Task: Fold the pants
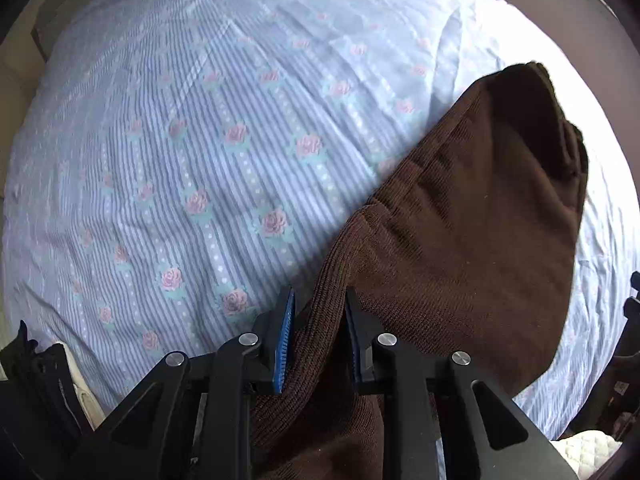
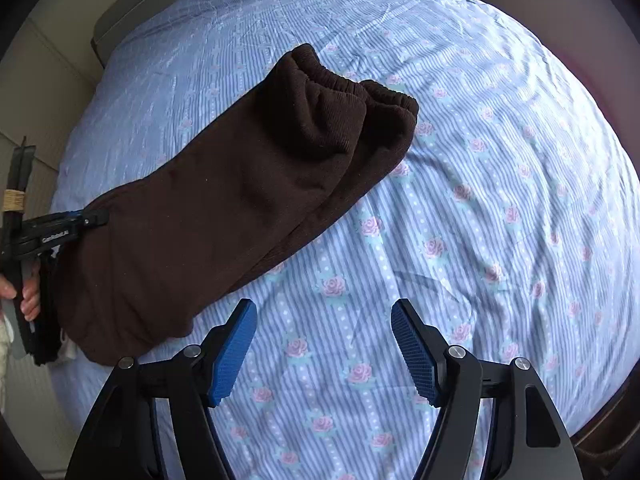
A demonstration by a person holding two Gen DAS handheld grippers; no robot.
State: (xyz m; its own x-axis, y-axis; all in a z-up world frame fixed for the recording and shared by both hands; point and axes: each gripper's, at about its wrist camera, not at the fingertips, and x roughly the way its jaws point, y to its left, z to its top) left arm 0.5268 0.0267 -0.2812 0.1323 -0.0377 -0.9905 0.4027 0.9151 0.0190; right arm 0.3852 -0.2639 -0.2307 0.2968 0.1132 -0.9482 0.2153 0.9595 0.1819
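Pants [image 2: 224, 200] lie on the bed [image 2: 460, 240], legs stacked, cuffs far ahead of the left hand-held gripper [image 1: 318, 340], which is clenched on their near edge. To its right, the right hand-held gripper [image 2: 324, 350] hovers released over bare sheet; I'd pinch the waist's other corner beside it, then carry both evenly toward the cuffs.
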